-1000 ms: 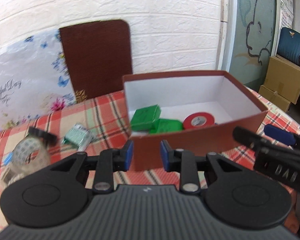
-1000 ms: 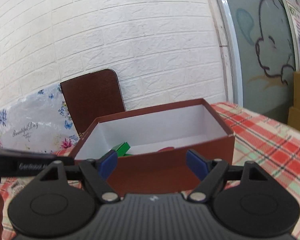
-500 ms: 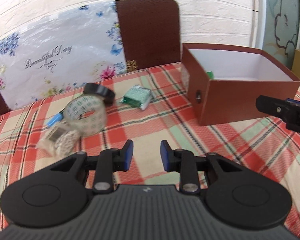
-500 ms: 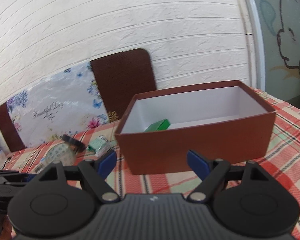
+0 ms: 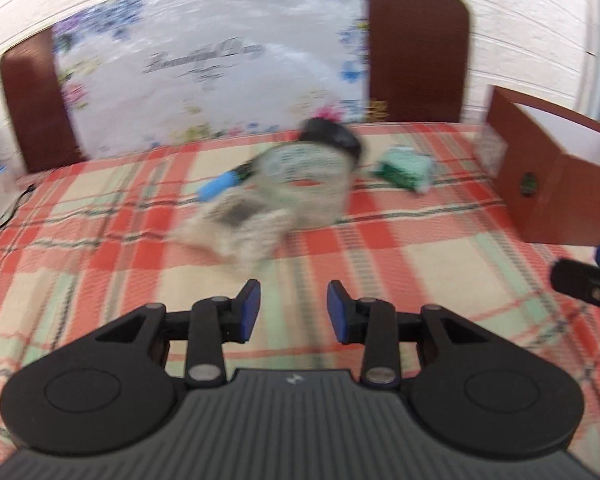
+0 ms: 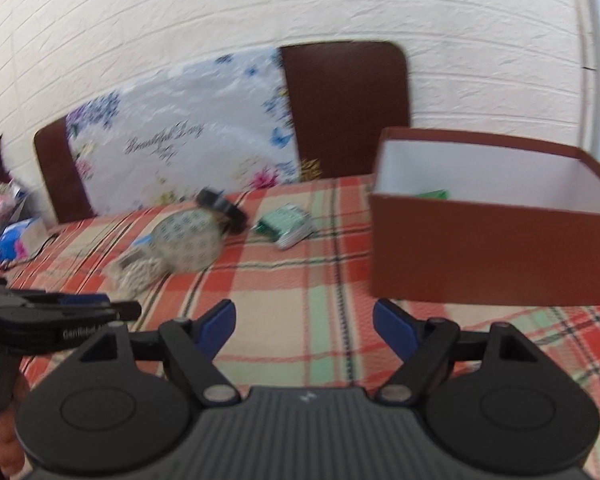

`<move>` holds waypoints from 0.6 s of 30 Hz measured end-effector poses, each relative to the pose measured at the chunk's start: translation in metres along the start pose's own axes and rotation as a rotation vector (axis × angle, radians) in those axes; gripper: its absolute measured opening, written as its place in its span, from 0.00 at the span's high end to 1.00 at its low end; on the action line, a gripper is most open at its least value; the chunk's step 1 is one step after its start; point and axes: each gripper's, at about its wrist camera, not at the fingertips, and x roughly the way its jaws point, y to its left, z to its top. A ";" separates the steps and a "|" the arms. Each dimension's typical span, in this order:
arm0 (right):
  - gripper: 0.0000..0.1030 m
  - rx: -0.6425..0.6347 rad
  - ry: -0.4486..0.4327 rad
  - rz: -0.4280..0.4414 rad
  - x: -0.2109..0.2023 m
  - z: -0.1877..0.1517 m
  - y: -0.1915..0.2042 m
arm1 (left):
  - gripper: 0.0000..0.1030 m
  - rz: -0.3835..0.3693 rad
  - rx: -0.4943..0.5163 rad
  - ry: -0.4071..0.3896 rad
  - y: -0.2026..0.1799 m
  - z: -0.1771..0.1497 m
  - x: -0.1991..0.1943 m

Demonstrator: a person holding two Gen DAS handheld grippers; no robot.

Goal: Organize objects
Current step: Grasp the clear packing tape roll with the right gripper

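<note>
Plaid-clothed counter (image 6: 284, 292), white brick wall behind. Nearest: left gripper (image 5: 293, 312), jaws narrowly parted, nothing held, aimed level at the loose pile; right gripper (image 6: 304, 326), jaws spread wide, nothing held, hovering low. Mid: clear tape roll (image 6: 188, 240), bead packet (image 6: 134, 270), black roll (image 6: 222, 206), green packet (image 6: 286, 226). Right: open brown box (image 6: 492, 256), goods inside. Advised: one item is approached squarely and pinched across its width.

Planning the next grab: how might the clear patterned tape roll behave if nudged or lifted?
The clear tape roll leans on edge against the black roll, so a nudge could roll or topple it. It looks hollow, probably light. Its smooth rim may slip between the left tongs, which stand open.
</note>
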 end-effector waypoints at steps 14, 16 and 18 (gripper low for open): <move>0.22 -0.156 0.046 0.159 0.128 0.052 0.092 | 0.53 0.135 -0.210 -0.101 0.088 -0.031 0.027; 0.14 -0.140 0.053 0.154 0.152 0.061 0.101 | 0.53 0.124 -0.225 -0.107 0.093 -0.032 0.028; 0.04 -0.143 0.065 0.172 0.176 0.067 0.110 | 0.53 0.114 -0.247 -0.113 0.096 -0.033 0.027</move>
